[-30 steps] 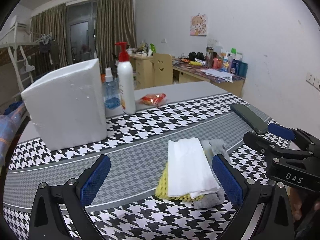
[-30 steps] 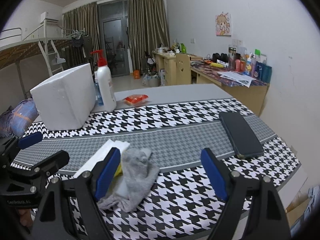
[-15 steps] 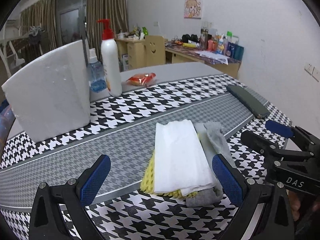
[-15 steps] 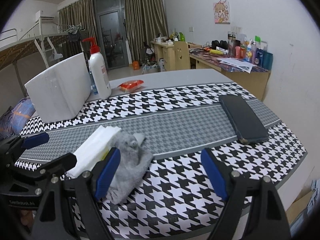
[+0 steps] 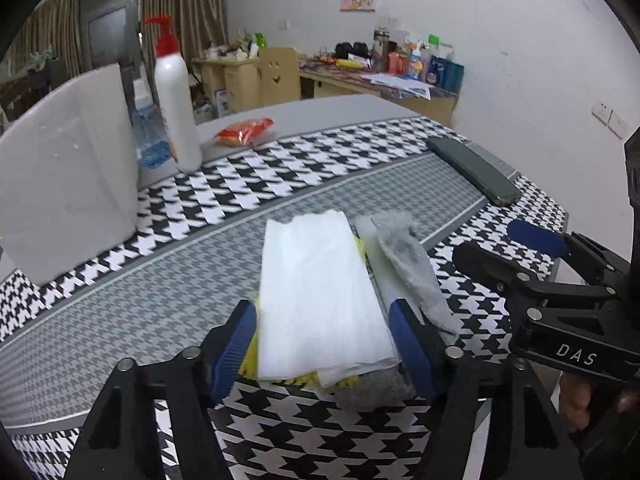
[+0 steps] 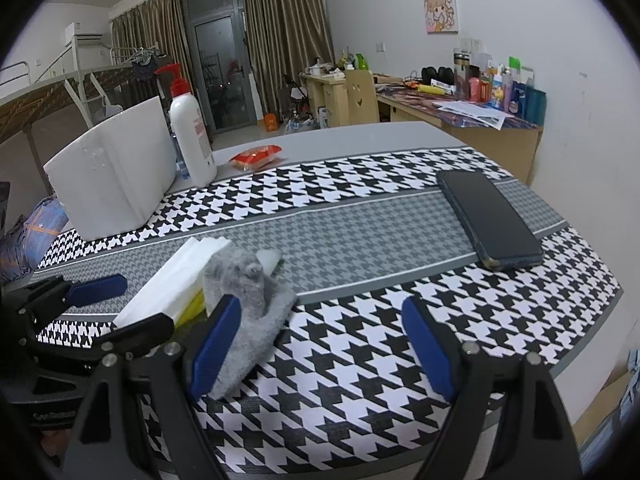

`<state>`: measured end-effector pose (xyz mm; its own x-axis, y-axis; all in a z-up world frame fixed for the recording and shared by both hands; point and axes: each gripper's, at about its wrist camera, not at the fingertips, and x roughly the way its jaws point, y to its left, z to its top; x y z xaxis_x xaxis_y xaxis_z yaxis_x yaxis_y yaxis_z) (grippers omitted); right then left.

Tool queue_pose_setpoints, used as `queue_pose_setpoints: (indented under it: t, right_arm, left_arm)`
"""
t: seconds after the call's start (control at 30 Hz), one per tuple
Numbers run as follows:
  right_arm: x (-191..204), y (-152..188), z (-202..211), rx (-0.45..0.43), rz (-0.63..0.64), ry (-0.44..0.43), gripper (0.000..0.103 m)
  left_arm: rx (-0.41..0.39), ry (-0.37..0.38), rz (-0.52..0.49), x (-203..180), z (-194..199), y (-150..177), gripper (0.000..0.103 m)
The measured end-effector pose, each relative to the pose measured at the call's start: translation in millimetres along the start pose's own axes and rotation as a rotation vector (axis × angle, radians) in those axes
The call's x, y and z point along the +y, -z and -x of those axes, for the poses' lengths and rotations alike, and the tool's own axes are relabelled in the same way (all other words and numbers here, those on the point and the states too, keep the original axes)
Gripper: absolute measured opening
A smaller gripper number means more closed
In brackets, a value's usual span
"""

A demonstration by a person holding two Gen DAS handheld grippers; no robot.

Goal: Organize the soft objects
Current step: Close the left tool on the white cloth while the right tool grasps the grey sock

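Note:
A stack of soft things lies on the houndstooth cloth: a white folded tissue pad (image 5: 320, 292) on top, a yellow sponge cloth (image 5: 250, 364) under it, a grey sock (image 5: 412, 264) along its right side. My left gripper (image 5: 322, 352) has closed in around the near end of the stack, blue pads touching both sides. The stack also shows in the right wrist view, with the tissue pad (image 6: 168, 292) and grey sock (image 6: 248, 304). My right gripper (image 6: 316, 348) is open and empty, just right of the sock, its left pad (image 6: 214, 344) in front of it.
A white foam box (image 5: 64, 184) stands at the back left, with a pump bottle (image 5: 174, 100) and a red snack packet (image 5: 244, 132) behind. A dark phone (image 6: 486, 220) lies at the right. The table edge (image 6: 580, 348) runs close on the right.
My left gripper has moved forward and down onto the stack and its jaws have narrowed from wide open to gripping the stack's sides. My right gripper has barely moved.

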<state>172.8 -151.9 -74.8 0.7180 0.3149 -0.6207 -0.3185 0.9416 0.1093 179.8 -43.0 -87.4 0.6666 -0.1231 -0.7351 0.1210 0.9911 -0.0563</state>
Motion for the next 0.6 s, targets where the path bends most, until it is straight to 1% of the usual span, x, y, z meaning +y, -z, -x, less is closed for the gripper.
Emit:
queue_pose_setpoints:
  t: [0.03,0.1,0.13,0.2,0.23,0.3,0.4,0.47,0.5,0.57,0.6]
  right_arm:
    - [-1,0,-1,0.002,-0.004,-0.002,0.086]
    - [-1,1,-2,0.007,-0.003,-0.009,0.086]
    - [0,1,-2,0.009,0.000,-0.012,0.086]
    - [2,2,-4,0.014,0.009,-0.016,0.086]
    - [3,3,-5,0.017,0.011,-0.017,0.086]
    - [4,4,-7,0.026,0.009,-0.020,0.086]
    - [5,4,-8,0.030,0.006,-0.020,0.086]
    - [6,4,-9,0.033,0.005,-0.021,0.084]
    - [6,4,-9,0.037,0.004,-0.024,0.079]
    - [8,5,-11,0.053,0.007,-0.037,0.073]
    - [9,5,-12,0.059,0.009,-0.041,0.068]
  left_arm:
    - [0.009,0.010,0.011,2,-2,0,0.066]
    - [0.019,0.028,0.026,5,-3,1,0.052]
    - [0.025,0.042,0.039,7,-3,0,0.049]
    - [0.029,0.050,0.053,9,-4,0,0.041]
    - [0.028,0.051,0.057,10,-3,0,0.039]
    - [0.026,0.056,0.061,11,-2,0,0.029]
    - [0.006,0.073,0.055,10,5,0,0.020]
    - [-0.004,0.079,0.049,9,8,-1,0.018]
    - [-0.007,0.083,0.046,8,10,0,0.018]
    - [-0.023,0.094,0.047,9,16,0,0.017]
    - [-0.032,0.098,0.047,9,19,-1,0.017]
